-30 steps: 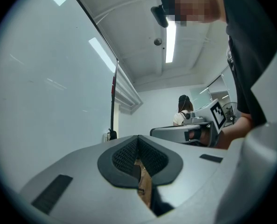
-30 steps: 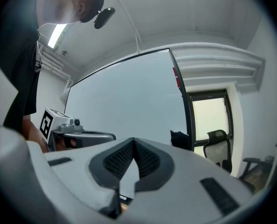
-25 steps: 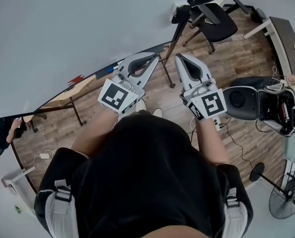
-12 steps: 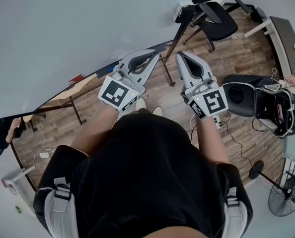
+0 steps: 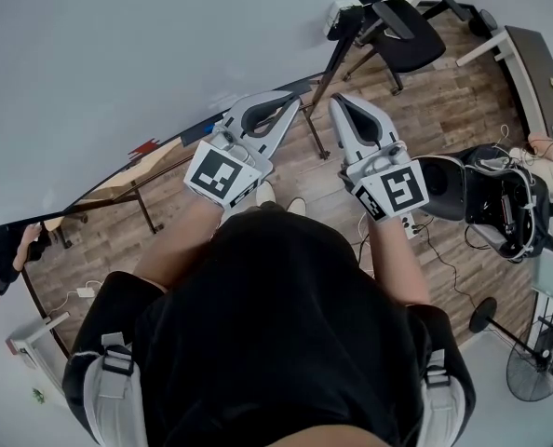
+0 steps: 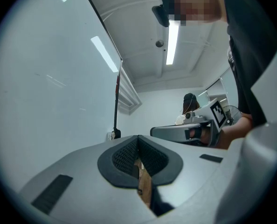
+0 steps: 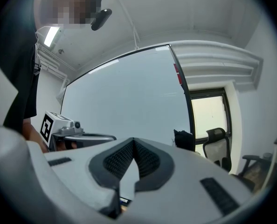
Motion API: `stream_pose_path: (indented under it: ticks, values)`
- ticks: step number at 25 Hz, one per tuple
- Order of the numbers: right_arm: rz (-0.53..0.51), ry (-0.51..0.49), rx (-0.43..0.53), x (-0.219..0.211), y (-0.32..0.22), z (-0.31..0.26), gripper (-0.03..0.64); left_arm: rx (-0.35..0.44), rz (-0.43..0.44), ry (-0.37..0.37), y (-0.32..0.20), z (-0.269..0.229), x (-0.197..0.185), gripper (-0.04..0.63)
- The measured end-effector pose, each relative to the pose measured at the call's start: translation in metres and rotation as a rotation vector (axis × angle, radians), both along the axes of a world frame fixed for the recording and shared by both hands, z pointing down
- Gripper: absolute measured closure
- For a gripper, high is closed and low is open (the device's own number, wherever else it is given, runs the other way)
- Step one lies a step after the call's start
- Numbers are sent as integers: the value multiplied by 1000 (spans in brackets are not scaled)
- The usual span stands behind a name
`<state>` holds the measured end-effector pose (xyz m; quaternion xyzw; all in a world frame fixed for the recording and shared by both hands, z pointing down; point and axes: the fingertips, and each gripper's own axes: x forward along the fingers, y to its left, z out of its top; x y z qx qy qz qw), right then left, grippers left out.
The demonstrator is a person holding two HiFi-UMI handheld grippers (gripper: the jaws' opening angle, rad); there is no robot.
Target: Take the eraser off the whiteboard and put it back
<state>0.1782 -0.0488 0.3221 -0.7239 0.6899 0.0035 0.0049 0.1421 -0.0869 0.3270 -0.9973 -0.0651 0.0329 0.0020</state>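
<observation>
The whiteboard [image 5: 118, 63] fills the upper left of the head view, its surface pale and bare. My left gripper [image 5: 296, 103] and right gripper [image 5: 333, 105] are held side by side near its lower right corner, pointing level; both are shut with nothing between the jaws. In the left gripper view the pads [image 6: 129, 155] meet at the tip, with the whiteboard [image 6: 45, 101] at the left. The right gripper view shows the whiteboard [image 7: 124, 101] ahead and a dark object [image 7: 184, 140] beside its right frame. I cannot tell whether that object is the eraser.
Small red and blue items [image 5: 146, 147] lie along the whiteboard's bottom ledge. A black office chair [image 5: 402, 40] stands at the back right, with a desk [image 5: 532, 73] beyond it. A black machine with cables [image 5: 500, 198] sits on the wooden floor at right, near a fan [image 5: 537, 371].
Both grippers stay where they were, still shut. Only the head view has shifted a little, so the things at the right sit slightly lower.
</observation>
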Motion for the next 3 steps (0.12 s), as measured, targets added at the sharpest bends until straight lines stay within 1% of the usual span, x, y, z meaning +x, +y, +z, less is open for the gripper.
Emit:
stream_pose_path:
  ticks: [3]
  values:
    - [-1, 0, -2, 3, -3, 1, 615, -1, 0, -2, -2, 1, 3, 600]
